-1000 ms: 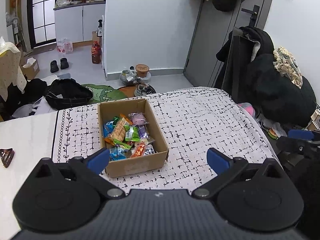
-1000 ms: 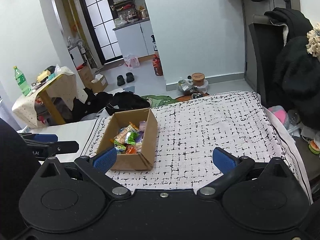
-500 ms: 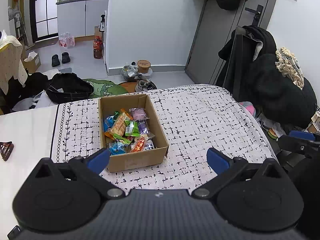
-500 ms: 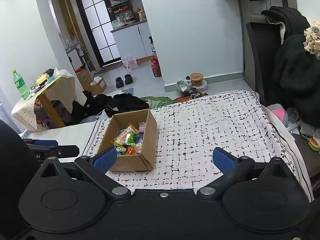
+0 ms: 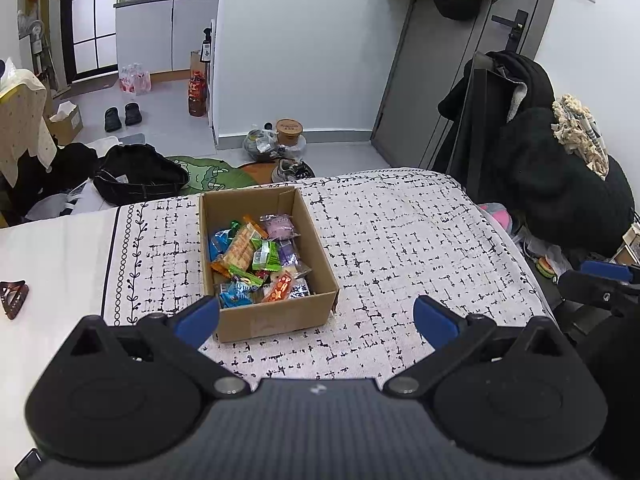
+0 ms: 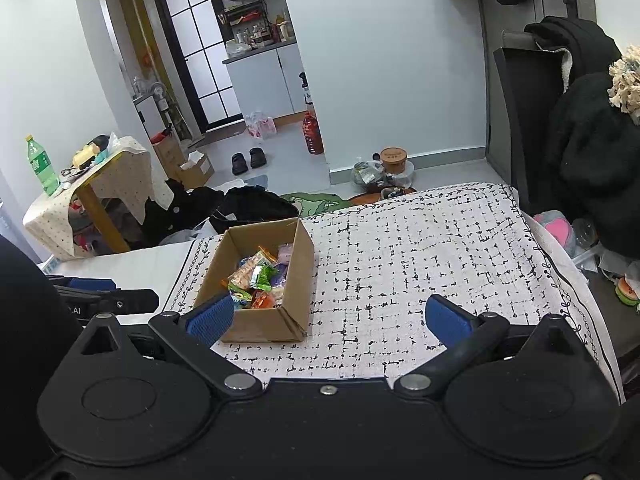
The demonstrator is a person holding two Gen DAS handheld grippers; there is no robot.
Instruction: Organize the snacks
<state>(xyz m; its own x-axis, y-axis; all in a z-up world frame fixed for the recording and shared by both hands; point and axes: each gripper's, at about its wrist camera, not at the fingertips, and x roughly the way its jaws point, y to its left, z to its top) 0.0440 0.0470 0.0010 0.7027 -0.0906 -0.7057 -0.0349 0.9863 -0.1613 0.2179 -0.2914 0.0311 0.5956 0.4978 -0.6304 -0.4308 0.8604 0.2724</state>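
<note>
An open cardboard box point(image 5: 276, 320) sits on the patterned tablecloth point(image 5: 400, 248) and holds several wrapped snacks point(image 5: 256, 260). It also shows in the right wrist view point(image 6: 296, 272), left of middle. My left gripper point(image 5: 316, 320) is open and empty, held above the cloth just in front of the box. My right gripper point(image 6: 328, 318) is open and empty, to the right of the box. Each gripper shows at the edge of the other's view: the right one point(image 5: 600, 280) and the left one point(image 6: 104, 298).
A brown hair clip point(image 5: 12, 294) lies on the bare white table at the left. A chair piled with dark clothes point(image 5: 552, 172) stands past the right edge. Clutter covers the floor point(image 5: 140, 176) beyond the far edge. A side table with a green bottle point(image 6: 40, 164) stands far left.
Both grippers have tilted or risen slightly, so the box sits a little lower in the views. Both stay open and empty. The box has not moved.
</note>
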